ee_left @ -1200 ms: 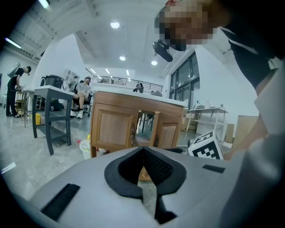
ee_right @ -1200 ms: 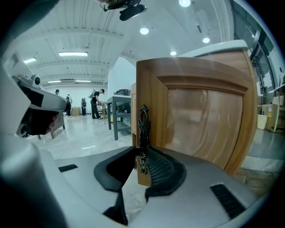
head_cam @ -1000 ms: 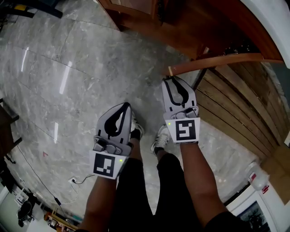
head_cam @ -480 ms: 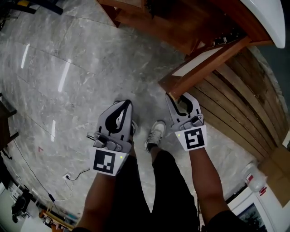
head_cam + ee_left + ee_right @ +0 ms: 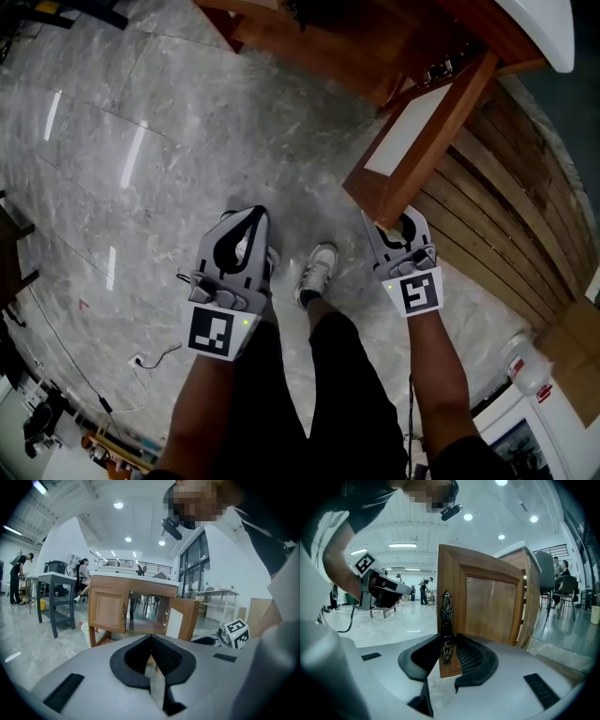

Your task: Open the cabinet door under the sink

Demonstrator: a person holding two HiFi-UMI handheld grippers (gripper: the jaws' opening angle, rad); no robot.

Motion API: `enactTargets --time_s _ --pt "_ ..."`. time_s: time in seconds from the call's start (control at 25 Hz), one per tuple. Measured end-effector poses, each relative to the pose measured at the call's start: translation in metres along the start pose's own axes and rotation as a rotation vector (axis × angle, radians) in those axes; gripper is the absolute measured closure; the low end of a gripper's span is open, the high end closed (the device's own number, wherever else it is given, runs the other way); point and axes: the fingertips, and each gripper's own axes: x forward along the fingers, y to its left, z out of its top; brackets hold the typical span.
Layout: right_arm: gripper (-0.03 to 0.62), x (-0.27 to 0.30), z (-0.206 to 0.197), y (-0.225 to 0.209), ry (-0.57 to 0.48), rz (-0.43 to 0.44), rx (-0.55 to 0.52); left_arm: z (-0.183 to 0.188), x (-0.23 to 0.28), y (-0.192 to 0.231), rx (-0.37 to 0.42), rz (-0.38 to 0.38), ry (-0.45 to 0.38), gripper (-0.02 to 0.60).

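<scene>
Cabinet door [image 5: 427, 141] stands ajar, clamped at its free edge by the right gripper [image 5: 398, 225].

In the head view the door angles out from the cabinet [image 5: 328, 42] at 1 o'clock, below the white sink [image 5: 553, 28], its pale inner panel facing up. The right gripper meets its lower corner at 4 o'clock. The right gripper view alone shows the grip: the jaws are closed on the door's edge, with the ornate metal handle [image 5: 447, 625] between them. The left gripper [image 5: 251, 217] hangs over the marble floor [image 5: 141, 141] at 8 o'clock, well apart from the door. Its own view shows the jaw tips together with nothing between them. That view also shows the cabinet front, with a second door [image 5: 108, 611] flush and closed.
</scene>
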Motion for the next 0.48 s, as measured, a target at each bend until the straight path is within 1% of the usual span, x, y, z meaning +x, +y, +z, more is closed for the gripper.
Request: enactTargets --time_s 0.08,0.16,0.24,0.28,0.32,0.48 --pt "0.477 -0.01 -0.004 -0.006 0.011 -0.034 0.008 0.002 -0.003 -0.004 -0.001 0.0 0.002 0.563" --pt "0.447 -0.022 -0.006 -0.014 0.018 -0.09 0.025 0.005 -0.008 -0.007 -0.002 -0.002 0.006 0.563" --pt "0.437 -0.034 -0.01 -0.021 0.035 -0.149 0.04 0.006 -0.014 -0.01 -0.003 -0.01 0.012 0.563" --pt "0.417 -0.04 -0.013 -0.023 0.048 -0.169 0.042 0.007 -0.017 -0.01 -0.003 -0.016 0.015 0.563" --pt "0.388 -0.045 -0.015 -0.023 0.062 -0.181 0.038 0.006 -0.02 -0.011 -0.002 -0.022 0.02 0.563" --pt "0.374 -0.059 -0.018 -0.01 0.095 -0.207 0.01 0.008 -0.03 -0.012 0.007 -0.052 0.028 0.563"
